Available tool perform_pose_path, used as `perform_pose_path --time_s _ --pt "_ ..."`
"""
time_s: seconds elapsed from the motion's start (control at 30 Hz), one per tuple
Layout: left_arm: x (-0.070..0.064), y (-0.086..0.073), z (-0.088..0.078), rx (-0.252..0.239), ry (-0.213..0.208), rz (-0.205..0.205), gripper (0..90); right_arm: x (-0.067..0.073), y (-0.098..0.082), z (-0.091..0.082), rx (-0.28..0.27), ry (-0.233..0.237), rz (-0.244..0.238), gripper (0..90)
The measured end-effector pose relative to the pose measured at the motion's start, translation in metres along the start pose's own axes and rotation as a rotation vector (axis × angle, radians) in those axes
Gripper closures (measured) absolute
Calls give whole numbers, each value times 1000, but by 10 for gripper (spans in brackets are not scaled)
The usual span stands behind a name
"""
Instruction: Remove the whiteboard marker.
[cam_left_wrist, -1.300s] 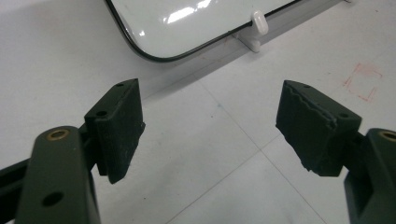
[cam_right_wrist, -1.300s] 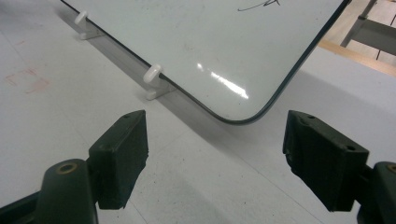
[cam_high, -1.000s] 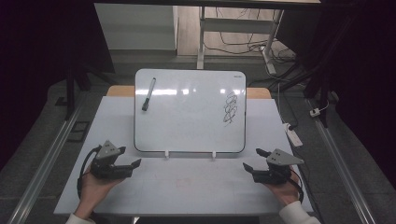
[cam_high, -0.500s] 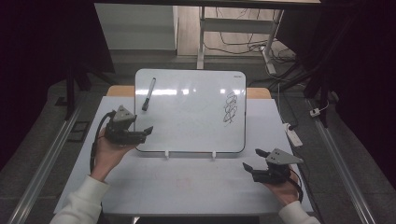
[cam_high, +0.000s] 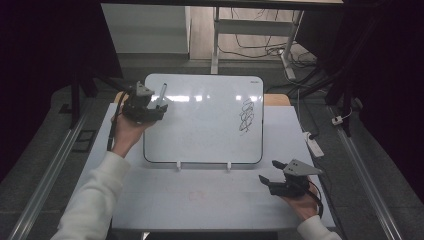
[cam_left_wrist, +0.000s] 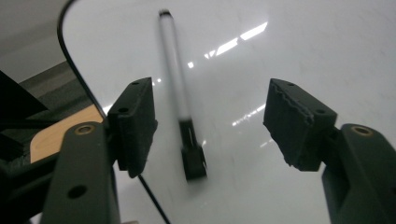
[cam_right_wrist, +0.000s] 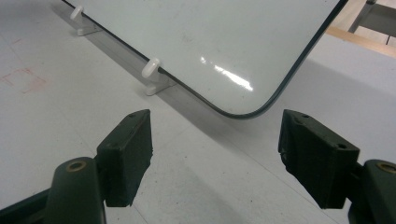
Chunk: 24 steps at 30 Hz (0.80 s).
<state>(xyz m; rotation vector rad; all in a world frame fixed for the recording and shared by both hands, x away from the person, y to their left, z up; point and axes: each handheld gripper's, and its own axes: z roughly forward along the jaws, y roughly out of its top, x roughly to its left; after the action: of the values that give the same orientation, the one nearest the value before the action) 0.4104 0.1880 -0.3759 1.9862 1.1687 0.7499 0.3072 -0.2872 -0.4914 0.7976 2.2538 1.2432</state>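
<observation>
A whiteboard (cam_high: 205, 125) leans on small white pegs at the middle of the table, with a black scribble (cam_high: 246, 115) on its right half. A marker (cam_high: 161, 95) with a black cap lies on the board's upper left. My left gripper (cam_high: 159, 111) hovers open right over the marker's lower end. In the left gripper view the marker (cam_left_wrist: 180, 98) lies between the two spread jaws, its black cap nearest me and untouched. My right gripper (cam_high: 267, 182) rests open near the table's front right, pointed at the board's lower right corner (cam_right_wrist: 243, 112).
The white table top (cam_high: 200, 200) stretches in front of the board. Two white pegs (cam_right_wrist: 152, 70) hold up the board's lower edge. A white power strip (cam_high: 314, 143) lies at the table's right edge. Desk legs and cables stand behind the table.
My left gripper has travelled from the table's front left up and forward to the marker on the board. The right gripper has stayed put.
</observation>
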Motion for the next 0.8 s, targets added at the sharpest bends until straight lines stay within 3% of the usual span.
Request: perform_pose_path --time_s 0.3,0.47,0.63,0.8 --pt "8 38 29 44 77 48 447 2 0 3 10 1 6 266" --pt "9 39 36 52 89 46 531 2 -1 2 7 1 7 268" --pt "10 36 43 92 92 41 588 1 0 0 -1 -6 16 270" --pt "8 35 46 82 102 56 682 0 0 0 1 -13 21 271"
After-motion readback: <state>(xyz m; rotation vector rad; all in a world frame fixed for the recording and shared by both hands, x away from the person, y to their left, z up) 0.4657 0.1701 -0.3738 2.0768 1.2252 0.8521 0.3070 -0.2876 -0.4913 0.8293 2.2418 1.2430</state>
